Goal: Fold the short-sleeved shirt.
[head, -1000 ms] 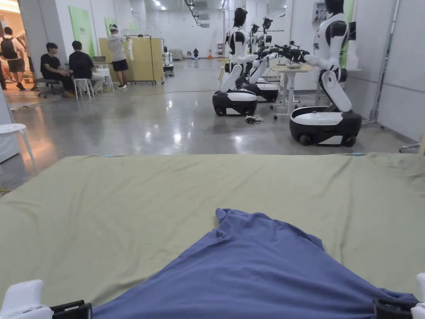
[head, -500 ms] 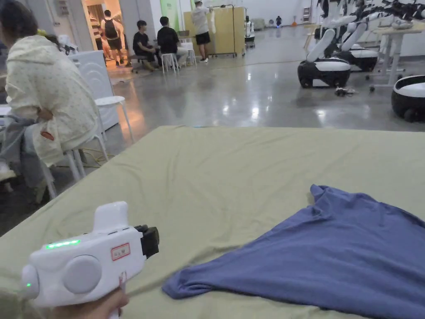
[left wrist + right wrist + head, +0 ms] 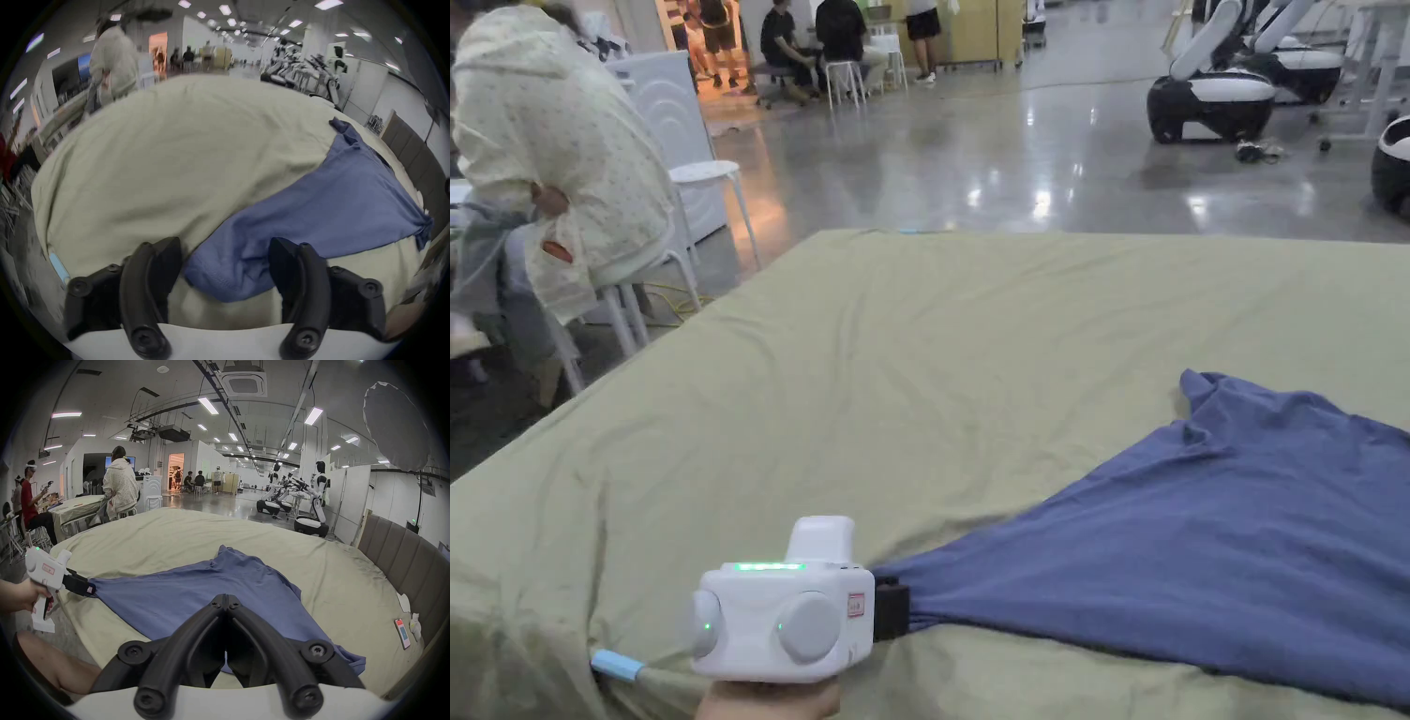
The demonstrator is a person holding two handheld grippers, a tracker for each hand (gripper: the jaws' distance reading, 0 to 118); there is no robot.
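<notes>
Showed a blue shirt (image 3: 1200, 562) spread on a green sheet (image 3: 919, 375), lower right of the head view, drawn to a point at lower centre. Showed the left gripper (image 3: 225, 243) at that pointed corner, jaws wide apart, cloth lying between them and not yet pinched; probably lined up for a grab to pull the shirt flat. Showed the right gripper (image 3: 227, 597) low in its own view, jaws closed tip to tip over the shirt's near edge; could not tell whether cloth was caught. Half a second earlier, held the left gripper raised and well left of the corner.
</notes>
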